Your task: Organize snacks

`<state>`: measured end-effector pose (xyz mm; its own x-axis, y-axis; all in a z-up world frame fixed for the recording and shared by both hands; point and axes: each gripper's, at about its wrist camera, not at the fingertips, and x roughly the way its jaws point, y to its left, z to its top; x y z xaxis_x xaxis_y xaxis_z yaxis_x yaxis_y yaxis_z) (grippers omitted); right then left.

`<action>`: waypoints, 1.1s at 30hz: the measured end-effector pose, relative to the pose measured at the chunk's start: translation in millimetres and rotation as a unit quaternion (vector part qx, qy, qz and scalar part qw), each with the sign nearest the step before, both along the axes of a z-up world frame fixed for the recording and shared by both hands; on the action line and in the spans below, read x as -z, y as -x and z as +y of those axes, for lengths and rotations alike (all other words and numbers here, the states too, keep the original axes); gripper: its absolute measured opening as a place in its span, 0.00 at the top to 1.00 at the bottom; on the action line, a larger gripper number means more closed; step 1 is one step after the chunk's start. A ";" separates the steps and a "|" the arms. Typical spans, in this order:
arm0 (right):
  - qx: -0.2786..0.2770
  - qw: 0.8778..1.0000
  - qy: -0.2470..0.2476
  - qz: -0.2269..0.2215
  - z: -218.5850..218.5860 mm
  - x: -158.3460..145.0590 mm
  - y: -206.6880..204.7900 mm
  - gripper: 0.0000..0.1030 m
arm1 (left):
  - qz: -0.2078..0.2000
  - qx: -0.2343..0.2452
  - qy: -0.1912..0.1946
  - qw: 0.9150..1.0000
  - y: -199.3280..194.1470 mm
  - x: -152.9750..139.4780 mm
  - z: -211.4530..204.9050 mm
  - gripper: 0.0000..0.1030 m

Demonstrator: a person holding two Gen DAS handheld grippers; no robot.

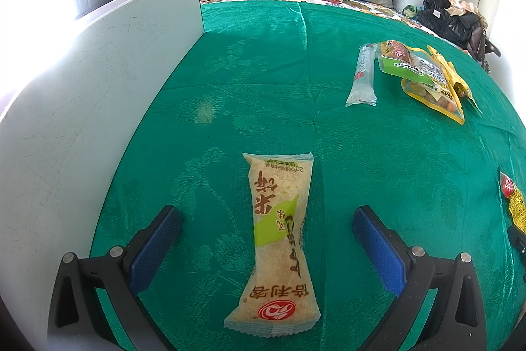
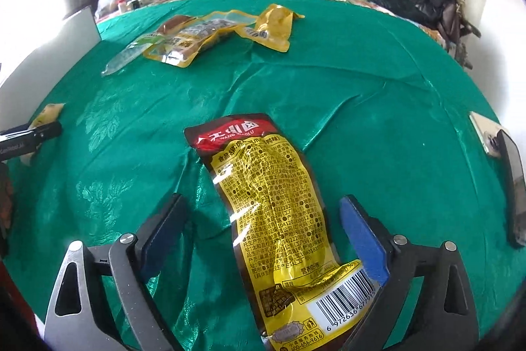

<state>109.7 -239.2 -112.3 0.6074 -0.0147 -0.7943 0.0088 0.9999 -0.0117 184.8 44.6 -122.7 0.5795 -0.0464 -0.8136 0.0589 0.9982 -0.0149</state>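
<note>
Snacks spread on green cloth (image 1: pixel 263 81). Left gripper (image 1: pixel 266 232) spread wide around rice cracker pack (image 1: pixel 279 239), not touching. Right gripper (image 2: pixel 263 226) likewise wide around yellow pouch (image 2: pixel 276 219). Other packets (image 1: pixel 411 71) heaped toward cloth's far edge.

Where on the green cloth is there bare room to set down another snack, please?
The widest bare stretch of the green cloth lies between the white board and the clear wrapped stick, beyond the rice cracker packet. Another lies right of the yellow pouch, toward the phone. It is crowded at the far pile of pouches.
</note>
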 end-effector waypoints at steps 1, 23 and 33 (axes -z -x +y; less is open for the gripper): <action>0.000 1.000 0.000 0.000 0.1 0.0 0.0 0.07 | 0.000 0.000 0.000 1.000 0.1 0.1 -0.2 0.00; -0.007 0.998 -0.009 0.058 -4.2 -5.5 -10.5 0.07 | 0.049 0.057 -0.007 0.997 5.9 -4.6 -10.1 0.01; 0.045 0.954 -0.286 0.082 -62.3 -26.8 -3.4 0.91 | 0.077 0.088 0.002 0.993 11.8 -28.1 -18.9 0.87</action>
